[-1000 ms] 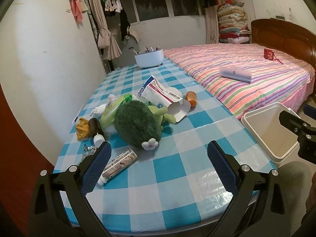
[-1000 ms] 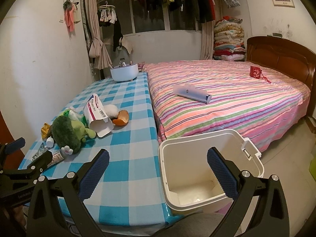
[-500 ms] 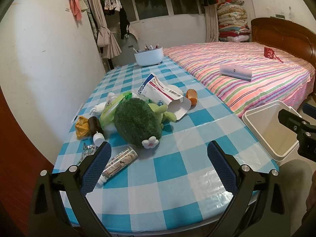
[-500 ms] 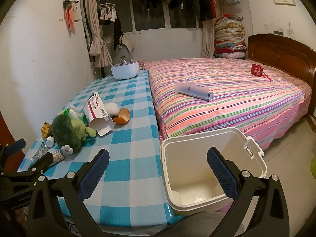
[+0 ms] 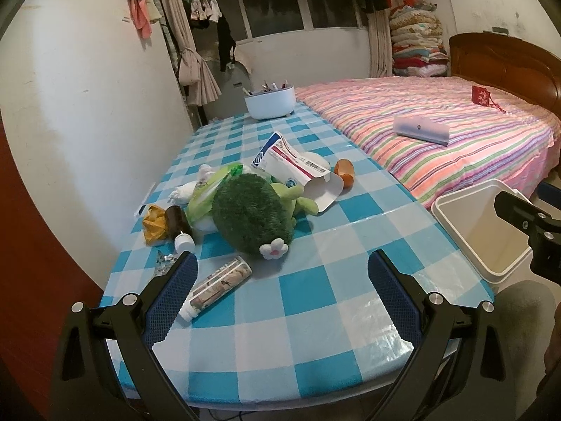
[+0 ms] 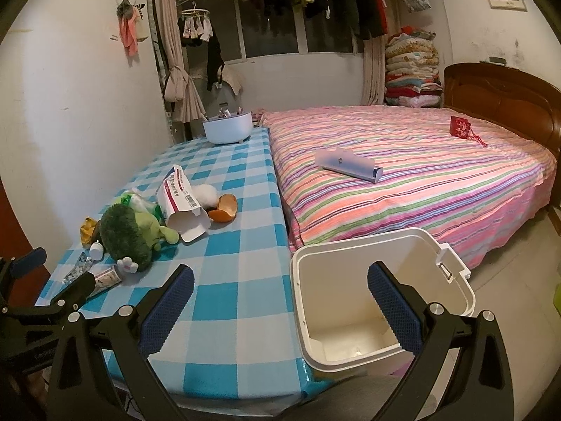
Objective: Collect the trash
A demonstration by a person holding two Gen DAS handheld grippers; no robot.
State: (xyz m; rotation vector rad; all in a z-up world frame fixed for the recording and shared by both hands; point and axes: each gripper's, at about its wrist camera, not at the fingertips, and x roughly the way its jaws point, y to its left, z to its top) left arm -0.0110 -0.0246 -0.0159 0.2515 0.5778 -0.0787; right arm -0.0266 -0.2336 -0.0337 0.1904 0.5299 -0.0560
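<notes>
Trash lies on the blue checked table (image 5: 315, 301): a torn white carton (image 5: 298, 172), an orange peel (image 5: 344, 172), a printed tube (image 5: 219, 287), a brown bottle (image 5: 179, 225), a yellow wrapper (image 5: 154, 224) and white tissue (image 5: 184, 189). A white open bin (image 6: 378, 294) stands on the floor at the table's right end. My left gripper (image 5: 282, 294) is open and empty over the near table edge, its left finger beside the tube. My right gripper (image 6: 280, 301) is open and empty near the bin's rim.
A green plush toy (image 5: 252, 221) lies among the trash. A white bowl of pens (image 5: 270, 100) stands at the table's far end. A striped bed (image 6: 403, 175) runs along the right with a grey folder (image 6: 347, 165) on it. A wall borders the table's left.
Both grippers have edged slightly forward and up; the table items sit a little lower and closer in view. Nothing was taken hold of.
</notes>
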